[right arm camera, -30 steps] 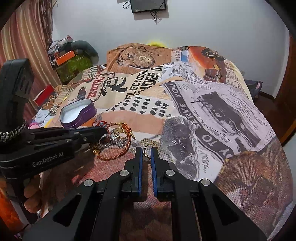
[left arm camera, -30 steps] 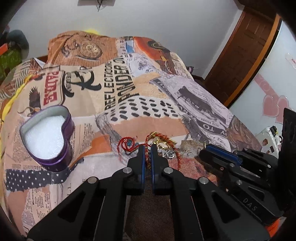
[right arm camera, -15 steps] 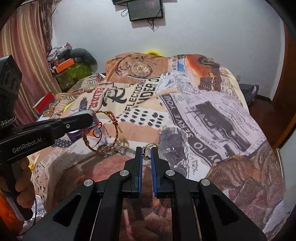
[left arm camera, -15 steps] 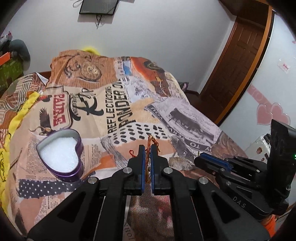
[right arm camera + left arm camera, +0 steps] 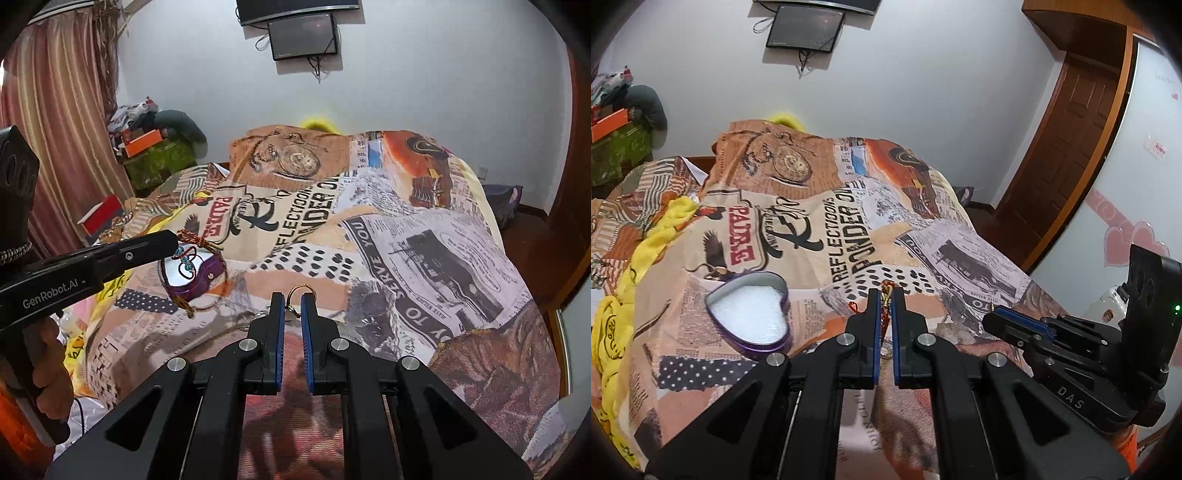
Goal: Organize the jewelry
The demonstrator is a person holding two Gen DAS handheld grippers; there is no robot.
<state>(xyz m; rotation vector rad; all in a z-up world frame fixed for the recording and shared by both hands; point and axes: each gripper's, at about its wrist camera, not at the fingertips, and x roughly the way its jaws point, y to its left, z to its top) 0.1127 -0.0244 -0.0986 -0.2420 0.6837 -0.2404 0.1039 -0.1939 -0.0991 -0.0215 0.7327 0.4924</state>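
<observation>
My left gripper [image 5: 885,295] is shut on a red and gold braided bracelet [image 5: 886,286], which pokes up between the pads. In the right wrist view that bracelet [image 5: 184,236] dangles as a loop from the left gripper [image 5: 173,242], above the bedspread. Behind and below it lies the purple heart-shaped tin [image 5: 750,314], open, with white foam inside. My right gripper [image 5: 291,299] is shut on a small gold hoop [image 5: 301,285], held above the bed; it also shows at the right in the left wrist view [image 5: 991,319].
Silvery jewelry pieces [image 5: 251,319] lie on the patterned bedspread [image 5: 406,258] just ahead of the right gripper. A yellow cloth [image 5: 624,295] bunches along the bed's left edge. A hand [image 5: 51,376] grips the left tool. A wooden door [image 5: 1071,147] stands right.
The left gripper has risen and lifted the bracelet off the bedspread, so it now hangs free. The right gripper has risen a little with the gold hoop still in it.
</observation>
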